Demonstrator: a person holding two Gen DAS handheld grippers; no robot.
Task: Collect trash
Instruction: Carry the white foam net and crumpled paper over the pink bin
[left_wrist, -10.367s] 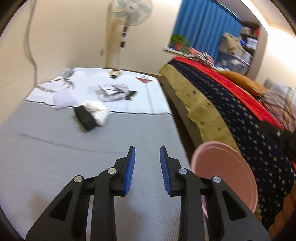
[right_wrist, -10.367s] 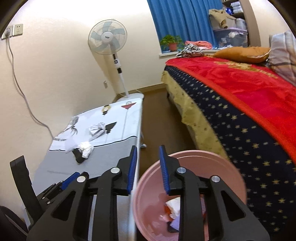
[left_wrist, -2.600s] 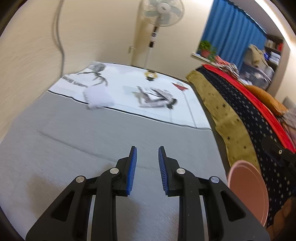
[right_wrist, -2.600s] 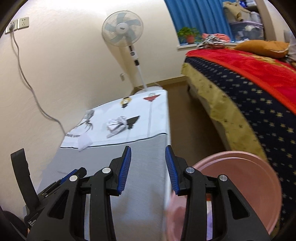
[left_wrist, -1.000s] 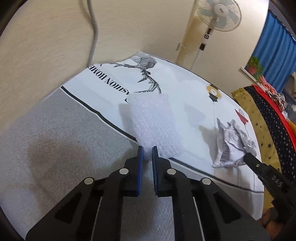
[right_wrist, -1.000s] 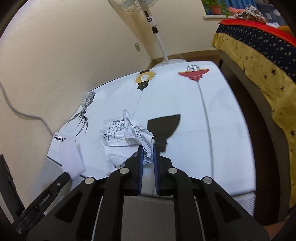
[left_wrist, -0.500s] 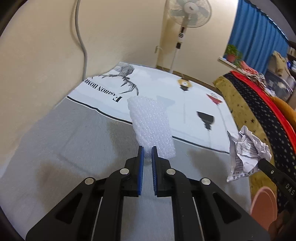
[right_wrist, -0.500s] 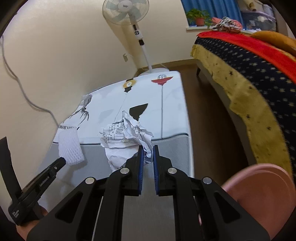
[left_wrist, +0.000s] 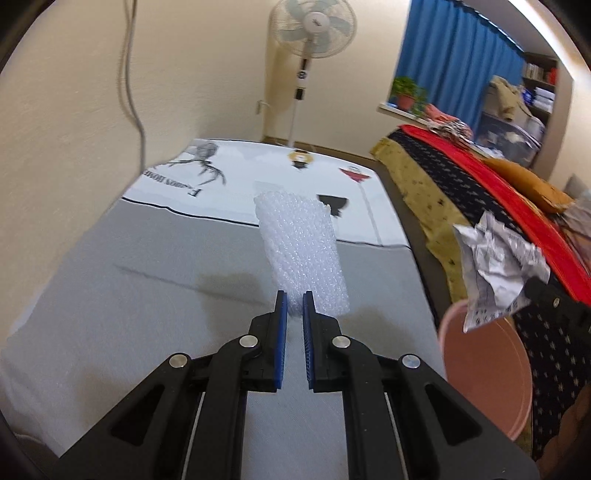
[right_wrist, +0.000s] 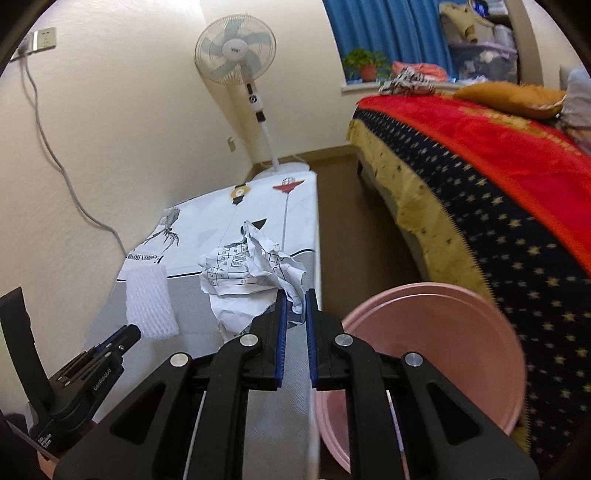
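Note:
My left gripper is shut on a white bubble-wrap piece and holds it up above the grey and white table. My right gripper is shut on a crumpled printed paper, held near the table's right edge. The pink bin stands on the floor just right of the table; it also shows in the left wrist view. The paper hangs over the bin's far rim in the left wrist view. The left gripper with the bubble wrap shows in the right wrist view.
A bed with a red and star-patterned navy cover runs along the right, leaving a narrow floor strip. A standing fan is beyond the table's far end. A cable hangs down the wall on the left.
Both grippers have pulled back from the table's far end, each carrying its piece. The paper has moved right toward the pink bin, which has come further into view.

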